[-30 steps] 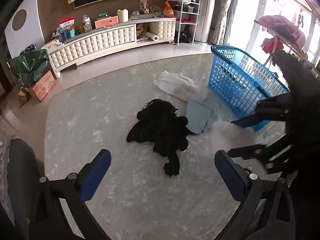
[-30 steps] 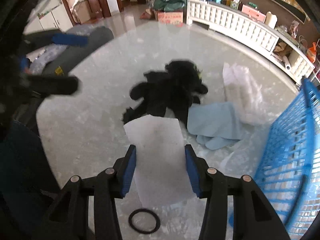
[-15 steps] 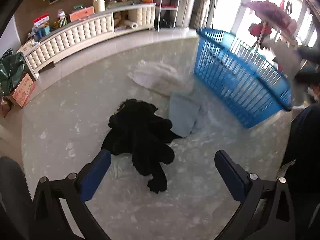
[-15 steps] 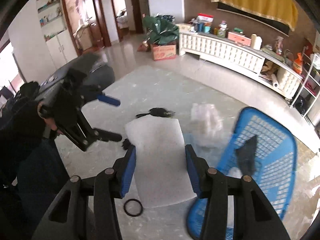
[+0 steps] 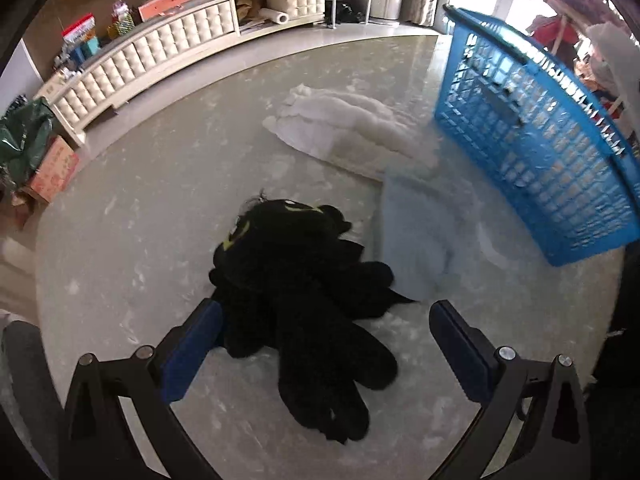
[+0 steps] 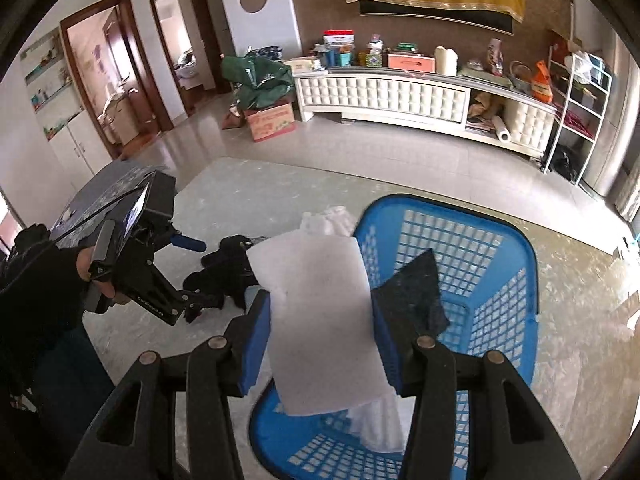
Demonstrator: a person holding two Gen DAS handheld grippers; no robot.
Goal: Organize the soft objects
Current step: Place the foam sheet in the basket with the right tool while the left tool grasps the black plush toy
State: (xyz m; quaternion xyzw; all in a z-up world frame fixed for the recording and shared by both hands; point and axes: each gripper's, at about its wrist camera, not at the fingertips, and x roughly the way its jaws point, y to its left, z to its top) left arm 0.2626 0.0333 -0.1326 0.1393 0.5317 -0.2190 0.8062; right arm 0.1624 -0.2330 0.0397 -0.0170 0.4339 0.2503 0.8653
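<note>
My right gripper (image 6: 320,316) is shut on a white foam sheet (image 6: 324,320) and holds it above the blue basket (image 6: 480,240), which has a dark cloth (image 6: 416,292) and something white inside. My left gripper (image 5: 320,340) is open, low over the floor, its jaws either side of a black plush toy (image 5: 304,280). A light blue cloth (image 5: 424,232) lies right of the plush, and a white fluffy cloth (image 5: 344,132) lies beyond it. The basket (image 5: 532,140) stands at the right in the left wrist view. The left gripper (image 6: 192,276) also shows in the right wrist view.
A long white cabinet (image 5: 160,52) with clutter on top runs along the far wall. A cardboard box (image 5: 52,168) and green bag (image 5: 20,140) sit at the left. A metal shelf (image 6: 576,100) stands at the right. Doorways (image 6: 112,64) open at the left.
My right gripper has lifted the white foam sheet from the floor and carried it over the basket. My left gripper has come down and forward around the black plush.
</note>
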